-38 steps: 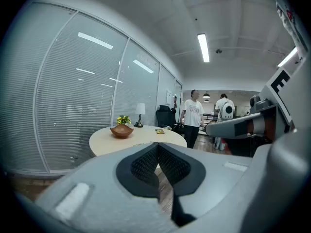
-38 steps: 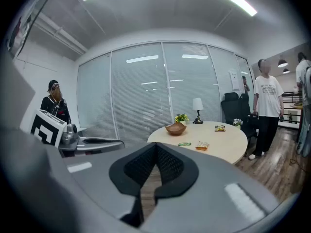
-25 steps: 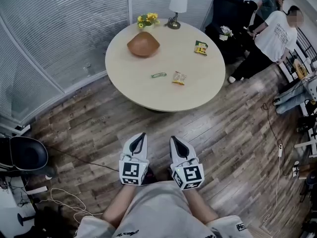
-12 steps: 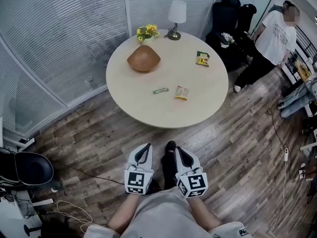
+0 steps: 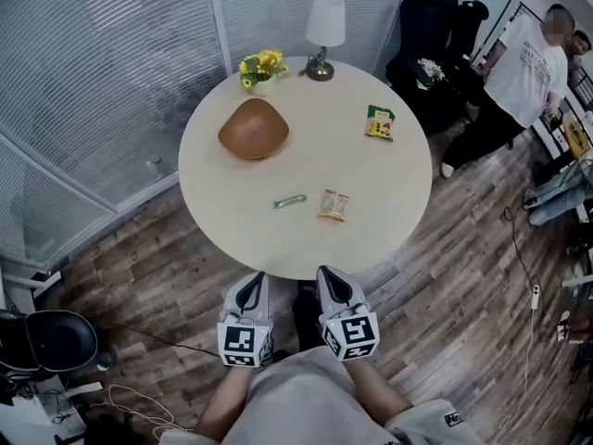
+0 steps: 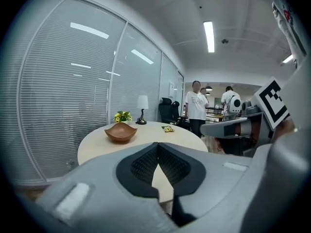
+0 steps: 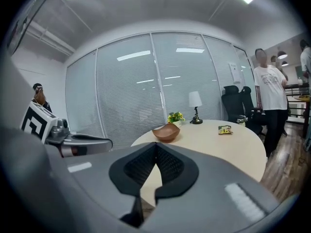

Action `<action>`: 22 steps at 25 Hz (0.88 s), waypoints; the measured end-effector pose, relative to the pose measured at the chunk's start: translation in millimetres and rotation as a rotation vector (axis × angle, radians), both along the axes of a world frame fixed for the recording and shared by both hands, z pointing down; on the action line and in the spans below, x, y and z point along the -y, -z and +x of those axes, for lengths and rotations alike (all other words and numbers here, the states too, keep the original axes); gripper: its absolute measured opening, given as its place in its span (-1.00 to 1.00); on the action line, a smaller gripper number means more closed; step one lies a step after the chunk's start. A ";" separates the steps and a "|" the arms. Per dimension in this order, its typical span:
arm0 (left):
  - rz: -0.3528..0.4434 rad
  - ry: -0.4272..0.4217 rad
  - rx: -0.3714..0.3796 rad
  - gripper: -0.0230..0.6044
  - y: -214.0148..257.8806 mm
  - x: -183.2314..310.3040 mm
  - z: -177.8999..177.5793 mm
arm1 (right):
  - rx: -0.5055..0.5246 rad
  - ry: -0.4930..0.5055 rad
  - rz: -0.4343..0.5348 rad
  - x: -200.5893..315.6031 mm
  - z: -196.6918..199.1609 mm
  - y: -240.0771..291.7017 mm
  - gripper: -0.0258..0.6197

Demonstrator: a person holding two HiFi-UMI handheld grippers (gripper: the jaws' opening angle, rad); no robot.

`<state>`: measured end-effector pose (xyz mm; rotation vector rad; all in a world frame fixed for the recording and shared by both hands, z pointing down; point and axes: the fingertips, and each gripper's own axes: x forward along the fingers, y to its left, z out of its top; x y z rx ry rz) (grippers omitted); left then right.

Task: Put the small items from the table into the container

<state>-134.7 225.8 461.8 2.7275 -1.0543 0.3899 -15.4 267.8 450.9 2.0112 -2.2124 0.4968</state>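
A brown wooden bowl sits on the round beige table, toward its far left. Three small items lie on the tabletop: a green stick-shaped wrapper, an orange snack packet beside it, and a green-yellow packet farther right. My left gripper and right gripper hang side by side at the table's near edge, short of the items. Both are shut with nothing in them. The left gripper view shows the bowl beyond the closed jaws; the right gripper view shows it too.
A white lamp and a pot of yellow flowers stand at the table's far edge. Glass walls with blinds run behind and to the left. A person stands at the right near black chairs. Cables lie on the wooden floor.
I have walked up to the table, which now looms larger. Both grippers, shut throughout, have come from over the floor to its near edge. The person at the right has shifted slightly.
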 end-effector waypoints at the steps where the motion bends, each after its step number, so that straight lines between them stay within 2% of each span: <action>1: -0.006 0.007 0.002 -0.94 -1.5 12.6 8.0 | -0.006 0.012 -0.008 13.6 8.4 -2.8 -0.92; 7: -0.014 0.010 0.019 -0.94 -8.1 80.2 55.9 | -0.081 0.086 -0.061 86.2 60.8 -23.9 -0.92; 12: -0.032 0.047 0.023 -0.94 -11.1 128.2 79.0 | -0.080 0.112 -0.084 128.9 96.2 -43.0 -0.92; 22: -0.069 0.001 0.051 -0.94 -27.4 173.8 111.7 | -0.106 0.090 -0.168 163.1 130.8 -102.7 -0.91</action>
